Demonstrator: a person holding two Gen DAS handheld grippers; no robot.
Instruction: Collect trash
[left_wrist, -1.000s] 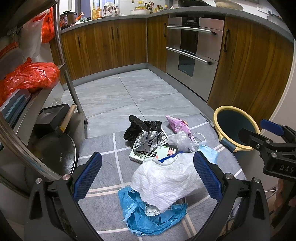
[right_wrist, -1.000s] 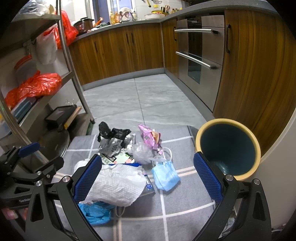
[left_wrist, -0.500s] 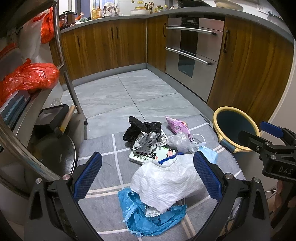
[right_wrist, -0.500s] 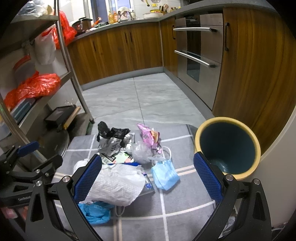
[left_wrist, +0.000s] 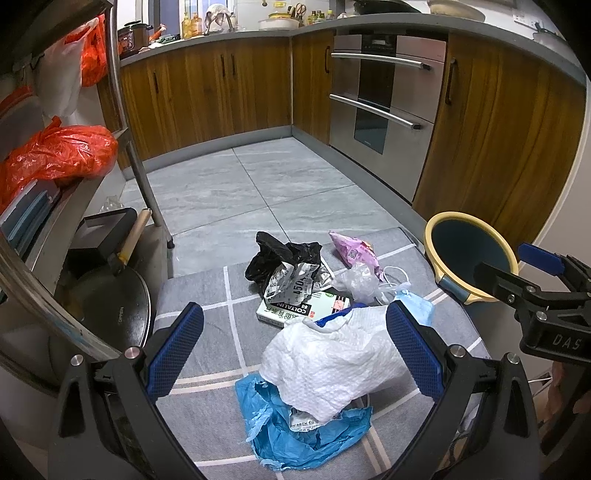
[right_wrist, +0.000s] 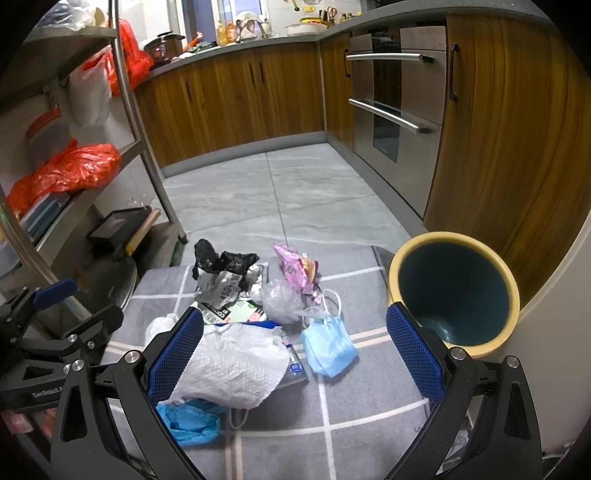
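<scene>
In the left wrist view, the left gripper (left_wrist: 294, 350) is held wide open and empty above the crumpled white paper towel (left_wrist: 332, 363), evidently for a grasp. In the right wrist view, the right gripper (right_wrist: 294, 350) is likewise spread and empty, between the littered grey checked mat (right_wrist: 351, 417) and the yellow-rimmed blue bin (right_wrist: 509, 280), placed just beside for drops.

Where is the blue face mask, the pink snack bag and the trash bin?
Face mask (right_wrist: 328, 350): right wrist view, middle of its pleated blue front.
Snack bag (right_wrist: 295, 268): right wrist view, middle of the crumpled pink wrapper.
Trash bin (right_wrist: 511, 295): right wrist view, right side of its yellow rim.
</scene>
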